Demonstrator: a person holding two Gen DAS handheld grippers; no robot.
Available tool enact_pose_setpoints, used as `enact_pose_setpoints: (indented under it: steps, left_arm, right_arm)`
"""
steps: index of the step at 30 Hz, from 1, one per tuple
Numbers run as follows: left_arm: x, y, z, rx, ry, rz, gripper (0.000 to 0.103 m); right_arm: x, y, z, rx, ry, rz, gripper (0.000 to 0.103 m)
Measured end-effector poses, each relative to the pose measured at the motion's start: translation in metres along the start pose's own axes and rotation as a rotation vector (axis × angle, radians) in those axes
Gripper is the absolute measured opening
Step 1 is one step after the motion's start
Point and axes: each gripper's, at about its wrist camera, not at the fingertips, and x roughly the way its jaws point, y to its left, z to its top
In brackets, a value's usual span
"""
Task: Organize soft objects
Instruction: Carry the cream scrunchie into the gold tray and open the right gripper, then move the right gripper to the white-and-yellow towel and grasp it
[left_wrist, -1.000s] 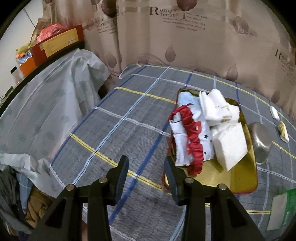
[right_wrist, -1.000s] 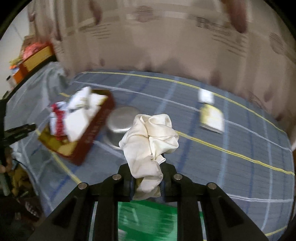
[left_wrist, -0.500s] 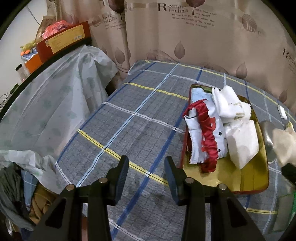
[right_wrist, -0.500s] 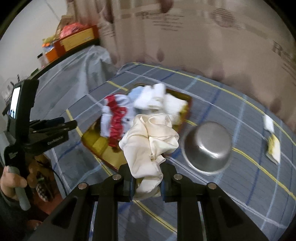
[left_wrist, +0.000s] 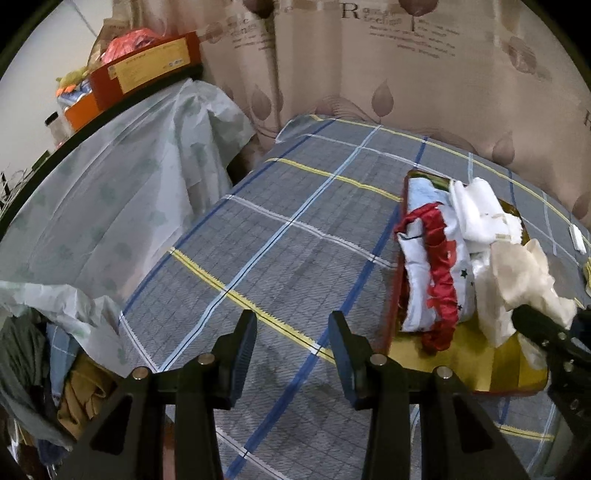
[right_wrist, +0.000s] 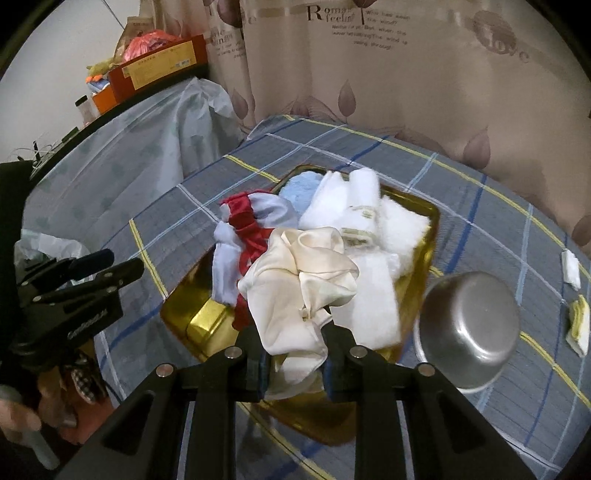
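Observation:
My right gripper (right_wrist: 293, 354) is shut on a cream silk cloth (right_wrist: 299, 280) and holds it above the near part of a gold tray (right_wrist: 192, 314). The tray holds a red and white garment (right_wrist: 240, 229), a light blue cloth (right_wrist: 299, 188) and white towels (right_wrist: 354, 206). In the left wrist view the cream cloth (left_wrist: 517, 280) hangs over the tray (left_wrist: 480, 365) at the right. My left gripper (left_wrist: 291, 347) is open and empty over the plaid tablecloth, left of the tray. It also shows at the left in the right wrist view (right_wrist: 103, 266).
A steel bowl (right_wrist: 469, 328) sits upside down right of the tray. Small folded cloths (right_wrist: 578, 325) lie at the far right. A plastic-covered shelf (left_wrist: 110, 177) stands on the left with boxes (left_wrist: 144, 70) on top. A curtain hangs behind. Clothes (left_wrist: 33, 362) pile below the table's left edge.
My right gripper has carried the cream cloth leftward from beside the bowl to above the tray. My left gripper has drifted left, away from the tray.

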Motion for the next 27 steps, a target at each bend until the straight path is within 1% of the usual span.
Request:
enact_pose_setpoints:
  steps: [4,6,8,9,10,11,12,14,16,21,24,27]
  left_arm:
    - [0.003,0.005,0.001,-0.019,0.007,-0.003,0.041]
    - [0.004,0.004,0.001,-0.011,0.013,-0.001,0.041]
    - [0.004,0.004,0.001,-0.008,0.012,-0.003,0.041]
    - [0.004,0.003,0.001,-0.004,0.012,-0.004,0.041]
    - [0.005,0.002,0.0,0.001,0.01,-0.002,0.041]
    - [0.005,0.001,0.0,0.003,0.011,0.0,0.041]
    - [0.005,0.001,0.0,0.006,0.012,-0.002,0.041]
    - [0.006,0.0,-0.001,0.01,0.016,-0.003,0.041]
    - [0.005,-0.001,-0.001,0.01,0.014,-0.006,0.041]
    - [0.003,-0.002,-0.002,0.017,0.01,-0.006,0.041]
    - [0.003,-0.002,-0.002,0.016,0.011,-0.009,0.041]
    - [0.004,-0.003,-0.002,0.023,0.017,-0.008,0.041]
  right_arm:
    - [0.013,0.006,0.001,-0.01,0.023,0.0,0.023]
    - [0.016,0.007,0.0,-0.011,0.026,0.0,0.03]
    - [0.017,0.007,0.0,-0.013,0.022,0.002,0.047]
    - [0.016,0.008,0.0,-0.015,0.019,0.0,0.051]
    - [0.014,0.008,0.0,-0.014,0.01,0.004,0.059]
    - [0.012,0.008,0.0,-0.013,0.001,0.009,0.064]
    - [0.009,0.008,0.0,-0.013,-0.006,0.007,0.066]
    - [0.004,0.009,0.001,-0.019,-0.014,0.005,0.075]
    - [-0.004,0.008,0.001,-0.011,-0.025,0.012,0.079]
    - [-0.029,0.0,-0.003,0.012,-0.049,0.037,0.079]
    - [-0.045,-0.011,-0.006,0.028,-0.054,0.026,0.079]
    - [-0.068,-0.03,-0.01,0.053,-0.061,0.007,0.079]
